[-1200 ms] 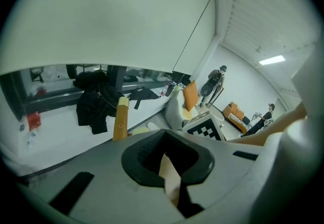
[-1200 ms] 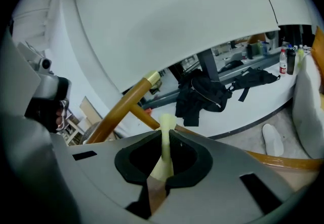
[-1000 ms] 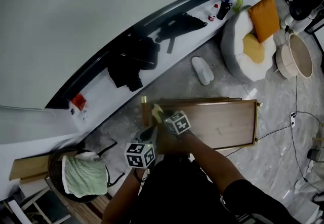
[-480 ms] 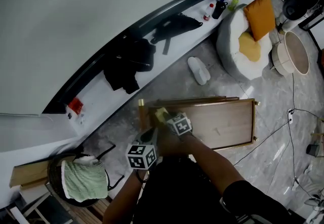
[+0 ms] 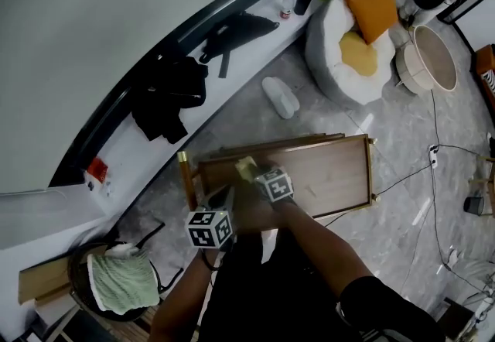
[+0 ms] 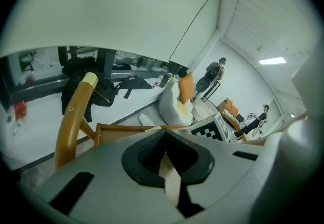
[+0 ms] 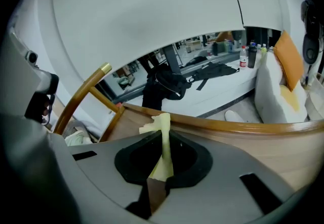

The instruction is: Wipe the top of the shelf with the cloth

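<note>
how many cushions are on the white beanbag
2: an orange cushion propped on the beanbag at its far edge, a yellow cushion lying in its middle. None seems hidden.

Bright, even light, perhaps from the ceiling panel [image 6: 272,61]; gripper views warp and darken at edges

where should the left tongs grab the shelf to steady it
Probably the wooden corner post at the left end of the shelf, coming in from the left: it is slim, sticks out past the top board, and is clear of the cloth.
</note>
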`<state>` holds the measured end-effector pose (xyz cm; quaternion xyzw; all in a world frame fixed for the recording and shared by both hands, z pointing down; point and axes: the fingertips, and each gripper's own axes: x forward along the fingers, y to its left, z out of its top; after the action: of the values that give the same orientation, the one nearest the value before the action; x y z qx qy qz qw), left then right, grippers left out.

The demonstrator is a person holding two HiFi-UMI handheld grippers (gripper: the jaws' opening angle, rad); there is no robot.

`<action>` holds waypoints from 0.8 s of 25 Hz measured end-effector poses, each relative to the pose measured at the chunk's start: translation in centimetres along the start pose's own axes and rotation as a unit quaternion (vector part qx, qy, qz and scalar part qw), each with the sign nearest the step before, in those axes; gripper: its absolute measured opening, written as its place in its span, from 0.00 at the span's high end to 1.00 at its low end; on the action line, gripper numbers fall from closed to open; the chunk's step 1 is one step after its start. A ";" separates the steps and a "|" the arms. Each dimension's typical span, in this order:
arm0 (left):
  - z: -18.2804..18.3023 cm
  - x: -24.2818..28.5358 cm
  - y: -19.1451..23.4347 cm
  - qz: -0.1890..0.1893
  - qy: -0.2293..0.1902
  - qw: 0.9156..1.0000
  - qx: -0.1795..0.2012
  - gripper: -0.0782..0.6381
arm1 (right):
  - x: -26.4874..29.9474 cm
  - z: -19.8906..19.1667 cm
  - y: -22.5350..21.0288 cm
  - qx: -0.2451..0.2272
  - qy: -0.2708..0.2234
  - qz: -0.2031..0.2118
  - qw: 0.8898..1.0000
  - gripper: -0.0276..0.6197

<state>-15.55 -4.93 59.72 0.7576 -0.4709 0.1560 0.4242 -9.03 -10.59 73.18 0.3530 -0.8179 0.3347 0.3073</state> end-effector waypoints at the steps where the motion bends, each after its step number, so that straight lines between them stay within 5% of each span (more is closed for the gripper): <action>1: 0.0 0.7 -0.4 0.001 0.001 1.000 -0.002 0.89 | -0.5 -0.1 -0.8 0.002 -0.002 -0.004 1.000 0.90; 20: -2.6 10.3 -12.3 -0.001 0.034 0.999 0.001 0.89 | -10.5 -3.0 -15.6 0.028 -0.011 -0.052 0.998 0.90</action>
<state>0.51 -6.42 61.66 0.7527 -0.4551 0.1819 0.4396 9.86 -12.64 72.35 0.4068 -0.7925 0.3369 0.3049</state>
